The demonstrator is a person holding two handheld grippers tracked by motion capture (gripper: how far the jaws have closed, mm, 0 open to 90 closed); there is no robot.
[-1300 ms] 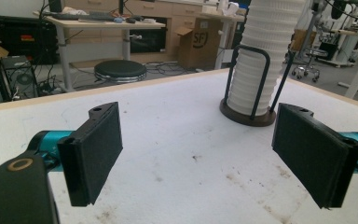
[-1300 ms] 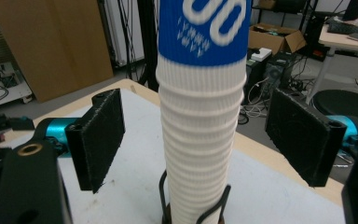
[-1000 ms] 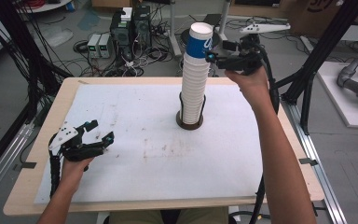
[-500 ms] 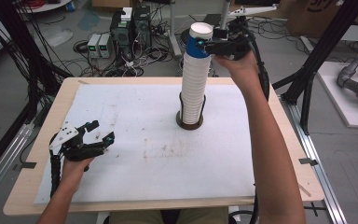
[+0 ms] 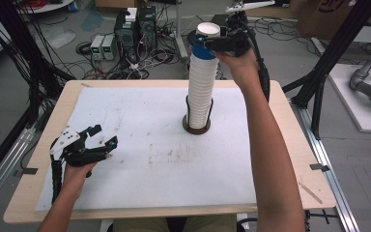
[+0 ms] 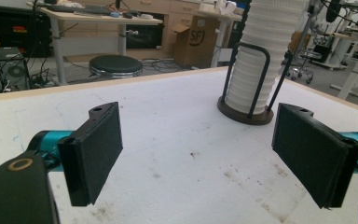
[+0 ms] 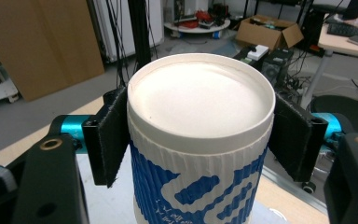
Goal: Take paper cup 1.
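A tall stack of white ribbed paper cups (image 5: 200, 87) stands in a dark wire holder (image 5: 195, 128) at the table's far middle. The top cup (image 5: 207, 30), white with a blue pattern, sits upside down on the stack. My right gripper (image 5: 211, 44) reaches in from the right at that height. Its jaws have just been closing, and both pads (image 7: 114, 135) press the sides of the blue-patterned cup (image 7: 200, 140). My left gripper (image 5: 104, 136) rests low at the table's left, open with nothing between its jaws. It faces the stack (image 6: 261, 60) and the holder (image 6: 242, 109).
A stained white sheet (image 5: 149, 164) covers most of the wooden table (image 5: 290, 145). Black frame posts (image 5: 333, 58) stand at both sides. Computers and cables (image 5: 130, 34) lie on the floor beyond the far edge. A stool (image 6: 115, 65) and desks stand farther off.
The right gripper moved left onto the top of the stack, and its jaws closed on the blue-patterned cup. The left gripper stayed where it was.
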